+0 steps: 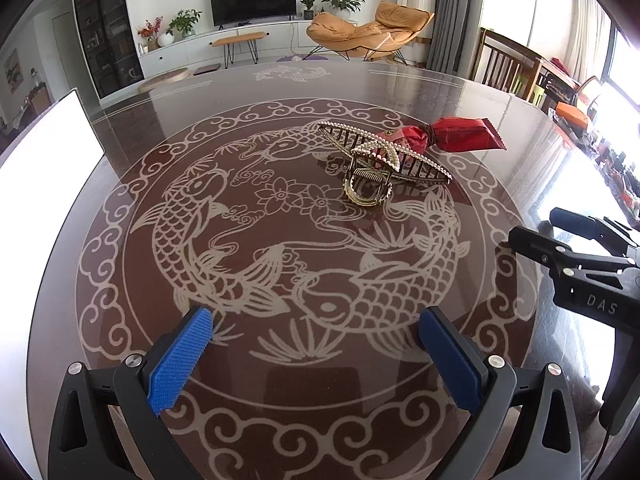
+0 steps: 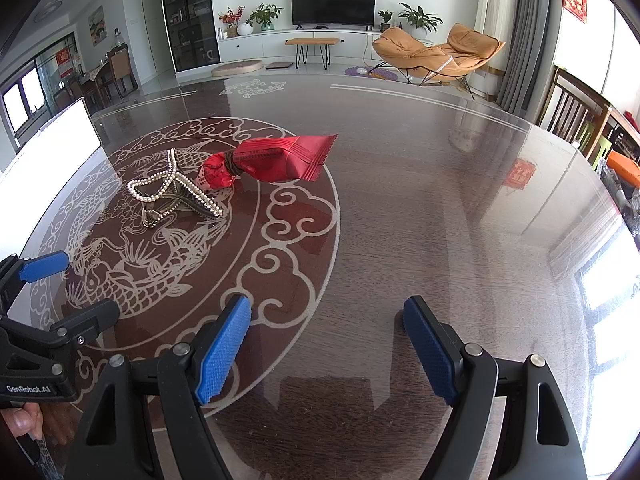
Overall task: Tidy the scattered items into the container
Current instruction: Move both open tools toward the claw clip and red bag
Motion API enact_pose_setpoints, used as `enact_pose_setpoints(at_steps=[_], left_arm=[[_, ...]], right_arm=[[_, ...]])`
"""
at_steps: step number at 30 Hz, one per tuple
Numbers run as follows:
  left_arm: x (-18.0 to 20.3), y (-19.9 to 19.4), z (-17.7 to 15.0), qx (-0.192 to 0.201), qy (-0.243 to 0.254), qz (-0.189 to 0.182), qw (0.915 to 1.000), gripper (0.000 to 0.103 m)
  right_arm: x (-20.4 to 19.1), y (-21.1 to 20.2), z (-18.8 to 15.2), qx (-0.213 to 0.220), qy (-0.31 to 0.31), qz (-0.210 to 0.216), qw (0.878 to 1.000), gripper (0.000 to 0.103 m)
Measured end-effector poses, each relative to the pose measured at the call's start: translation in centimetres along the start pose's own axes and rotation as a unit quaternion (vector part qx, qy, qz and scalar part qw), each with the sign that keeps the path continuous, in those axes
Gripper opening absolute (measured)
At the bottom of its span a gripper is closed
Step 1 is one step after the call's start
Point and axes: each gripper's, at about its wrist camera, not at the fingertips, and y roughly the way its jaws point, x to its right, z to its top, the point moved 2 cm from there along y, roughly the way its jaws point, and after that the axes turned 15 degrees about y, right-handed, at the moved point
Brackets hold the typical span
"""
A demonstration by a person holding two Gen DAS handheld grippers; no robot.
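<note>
A pearl-trimmed brass hair claw clip (image 1: 380,160) (image 2: 172,192) lies on the round glass table (image 1: 460,92) (image 2: 440,200), over the etched fish pattern. A red wrapped candy packet (image 1: 448,134) (image 2: 276,158) lies just behind it, touching or nearly so. A white container (image 1: 44,168) (image 2: 52,152) stands at the table's left edge. My left gripper (image 1: 316,340) (image 2: 68,284) is open, low over the table, well short of the clip. My right gripper (image 2: 326,340) (image 1: 536,232) is open with nothing between its fingers, to the right of both items.
A wooden chair (image 1: 504,64) (image 2: 572,116) stands at the far right of the table. Cluttered items (image 1: 600,132) sit beyond the right edge. A hand (image 2: 24,420) holds the left gripper's handle. The living room with a TV (image 2: 332,4) lies behind.
</note>
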Motion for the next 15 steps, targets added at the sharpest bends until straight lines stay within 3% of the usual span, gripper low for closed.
enact_pose_setpoints(at_steps=[6, 10, 15], left_arm=[[-1.4, -1.7, -2.0, 0.033, -0.042, -0.017, 0.9984, 0.103], [-1.2, -1.7, -2.4, 0.025, -0.035, -0.016, 0.9989, 0.103], [-0.9, -1.9, -2.6, 0.035, -0.026, -0.024, 0.9988, 0.103]], right_arm=[[-0.1, -0.3, 0.1, -0.001, 0.001, 0.002, 1.000, 0.080], [-1.2, 0.4, 1.8, -0.052, -0.035, 0.010, 0.998, 0.079], [-2.2, 2.3, 4.9, -0.031, -0.008, -0.017, 0.999, 0.079]])
